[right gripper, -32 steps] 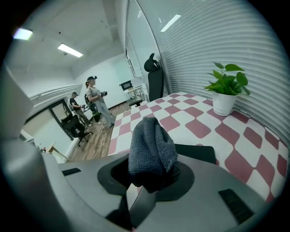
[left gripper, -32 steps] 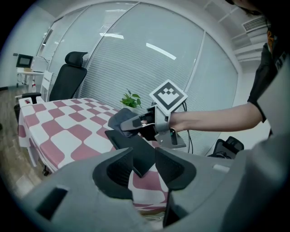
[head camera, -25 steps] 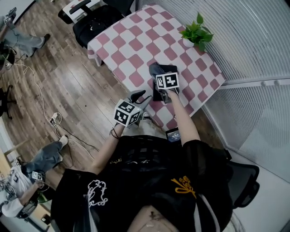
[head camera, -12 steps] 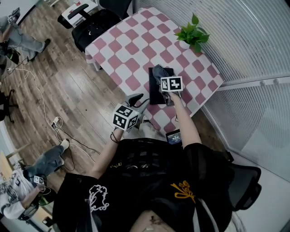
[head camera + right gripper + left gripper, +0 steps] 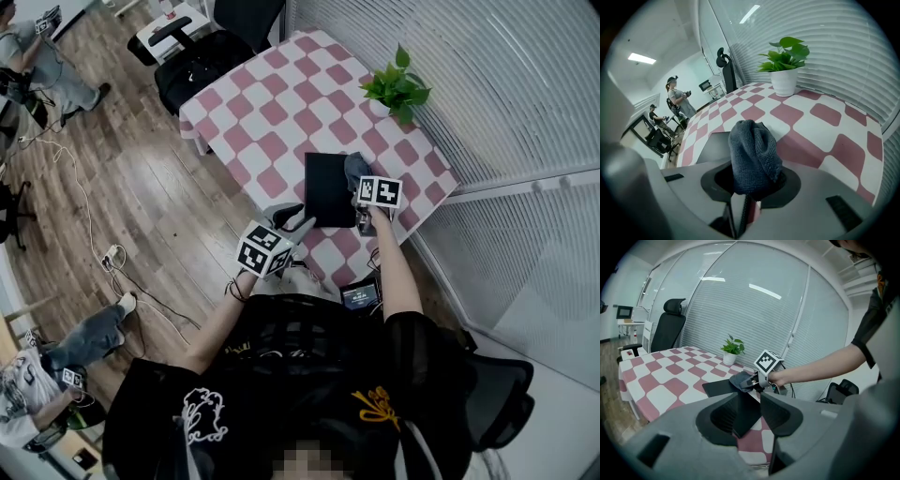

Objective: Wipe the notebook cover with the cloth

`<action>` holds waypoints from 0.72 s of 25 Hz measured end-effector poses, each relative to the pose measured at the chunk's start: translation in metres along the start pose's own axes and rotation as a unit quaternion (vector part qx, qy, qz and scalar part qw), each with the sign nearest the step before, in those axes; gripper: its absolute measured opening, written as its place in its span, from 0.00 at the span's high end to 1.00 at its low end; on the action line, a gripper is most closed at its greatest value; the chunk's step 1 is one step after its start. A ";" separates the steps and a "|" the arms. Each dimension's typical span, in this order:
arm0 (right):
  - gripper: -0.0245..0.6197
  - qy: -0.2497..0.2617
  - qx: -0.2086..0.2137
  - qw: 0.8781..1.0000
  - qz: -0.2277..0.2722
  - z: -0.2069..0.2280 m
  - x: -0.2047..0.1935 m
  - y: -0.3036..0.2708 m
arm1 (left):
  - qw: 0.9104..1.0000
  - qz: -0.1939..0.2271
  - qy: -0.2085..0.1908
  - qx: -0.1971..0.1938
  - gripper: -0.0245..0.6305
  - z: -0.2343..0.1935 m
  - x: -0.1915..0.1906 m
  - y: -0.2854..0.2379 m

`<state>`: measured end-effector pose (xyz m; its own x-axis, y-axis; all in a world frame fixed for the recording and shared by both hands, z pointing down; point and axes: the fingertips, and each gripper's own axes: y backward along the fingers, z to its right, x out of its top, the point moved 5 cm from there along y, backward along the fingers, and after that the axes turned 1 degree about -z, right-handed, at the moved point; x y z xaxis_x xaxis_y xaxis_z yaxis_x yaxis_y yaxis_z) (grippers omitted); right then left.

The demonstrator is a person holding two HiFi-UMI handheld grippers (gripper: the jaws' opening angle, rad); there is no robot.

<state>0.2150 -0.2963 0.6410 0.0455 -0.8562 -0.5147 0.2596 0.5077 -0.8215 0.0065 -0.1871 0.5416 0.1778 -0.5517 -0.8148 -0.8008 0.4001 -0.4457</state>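
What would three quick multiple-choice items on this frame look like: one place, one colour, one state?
1. Where does the potted plant stand?
A. on the floor
B. on the office chair
C. on the checked table, on the side by the blinds

2. What colour is the notebook cover?
A. red
B. black
C. white

3. The right hand-held gripper is:
A. shut on the cloth
B. open and empty
C. shut on a pen

Answers:
1 C: the head view shows the pot on the tabletop at the edge nearest the blinds.
2 B: the cover is plain black against the pink and white squares.
3 A: the right gripper view shows the grey cloth bunched between its jaws.
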 end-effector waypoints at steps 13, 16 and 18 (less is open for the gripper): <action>0.81 0.059 0.069 0.995 0.041 -0.062 0.008 0.024 | 1.000 0.013 0.013 0.022 0.74 -0.009 0.000 0.009; 0.81 0.072 0.106 0.991 0.033 -0.093 0.000 0.016 | 0.999 0.020 0.018 0.028 0.74 -0.012 0.001 0.012; 0.81 0.080 0.128 0.988 0.022 -0.113 -0.007 0.010 | 0.999 0.020 0.020 0.030 0.74 -0.013 0.000 0.015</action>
<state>0.1080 -0.2742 0.6091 -0.0853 -0.7971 -0.5978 0.4971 0.4860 -0.7188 -0.0124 -0.1908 0.5394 0.1224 -0.5626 -0.8176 -0.7708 0.4650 -0.4354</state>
